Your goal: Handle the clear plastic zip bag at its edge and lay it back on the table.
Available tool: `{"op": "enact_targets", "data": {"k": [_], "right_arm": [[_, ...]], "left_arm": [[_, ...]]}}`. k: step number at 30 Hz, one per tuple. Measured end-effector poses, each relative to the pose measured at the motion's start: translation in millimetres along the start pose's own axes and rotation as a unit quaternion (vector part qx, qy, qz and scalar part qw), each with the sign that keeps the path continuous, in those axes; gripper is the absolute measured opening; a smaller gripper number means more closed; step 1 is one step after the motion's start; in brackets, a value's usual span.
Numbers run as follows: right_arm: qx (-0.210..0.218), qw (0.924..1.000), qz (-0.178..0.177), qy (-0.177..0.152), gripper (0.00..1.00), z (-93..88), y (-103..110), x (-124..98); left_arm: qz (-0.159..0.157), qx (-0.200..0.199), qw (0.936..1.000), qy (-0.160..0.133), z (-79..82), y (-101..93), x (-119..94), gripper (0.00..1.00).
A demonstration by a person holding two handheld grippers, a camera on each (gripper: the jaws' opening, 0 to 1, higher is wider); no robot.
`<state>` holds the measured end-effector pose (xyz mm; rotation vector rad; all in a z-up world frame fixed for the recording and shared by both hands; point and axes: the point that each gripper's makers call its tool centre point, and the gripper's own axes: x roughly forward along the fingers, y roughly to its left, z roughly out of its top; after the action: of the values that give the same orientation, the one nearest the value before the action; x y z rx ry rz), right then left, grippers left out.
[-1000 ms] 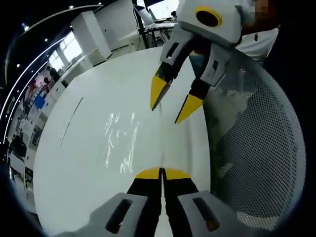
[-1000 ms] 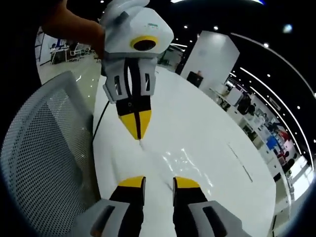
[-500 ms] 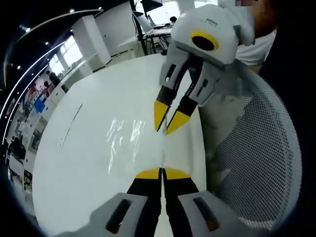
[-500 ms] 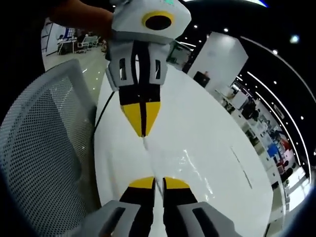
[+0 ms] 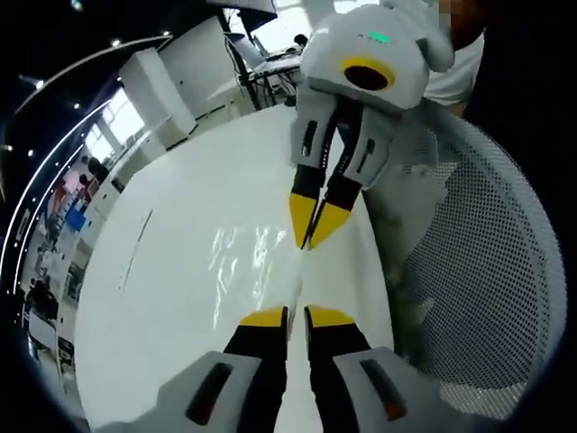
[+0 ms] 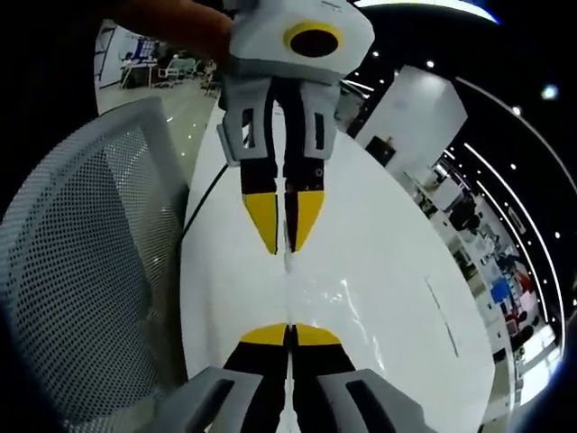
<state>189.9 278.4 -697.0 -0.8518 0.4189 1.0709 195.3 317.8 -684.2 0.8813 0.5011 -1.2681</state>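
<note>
Left hand-held gripper (image 5: 296,317) now slightly parted, right hand-held gripper (image 6: 289,335) pinching crinkled clear zip bag (image 5: 243,266), glossy white table (image 5: 171,271).

Count, both views:
- One clear plastic zip bag (image 5: 243,271), crinkled and flat.
- One white table (image 5: 171,271) with a smooth top.
- One white mesh-backed chair (image 5: 478,271).
- Two grey two-jaw grippers with yellow tips: left gripper (image 5: 287,317), right gripper (image 6: 288,334).
- Four yellow jaw tips in each view.
</note>
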Motion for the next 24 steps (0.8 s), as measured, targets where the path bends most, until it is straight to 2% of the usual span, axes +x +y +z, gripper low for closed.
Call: {"op": "enact_targets", "data": {"k": [11,17,24], "right_arm": [[0.029,0.9994,0.017,-0.01,0.0,3.4,4,-2],[0.05,0.9982,0.014,-0.03,0.03,13.8,1,-4],[0.048,0.9979,0.016,-0.041,0.04,24.5,2,0]], "left_arm": [[-0.008,0.041,0.9991,0.006,-7.4,-0.8,7,0.0],[-0.014,0.039,0.9991,0.006,-7.5,-2.1,7,0.0],[-0.016,0.041,0.999,0.004,-5.7,-1.4,9,0.0]]}}
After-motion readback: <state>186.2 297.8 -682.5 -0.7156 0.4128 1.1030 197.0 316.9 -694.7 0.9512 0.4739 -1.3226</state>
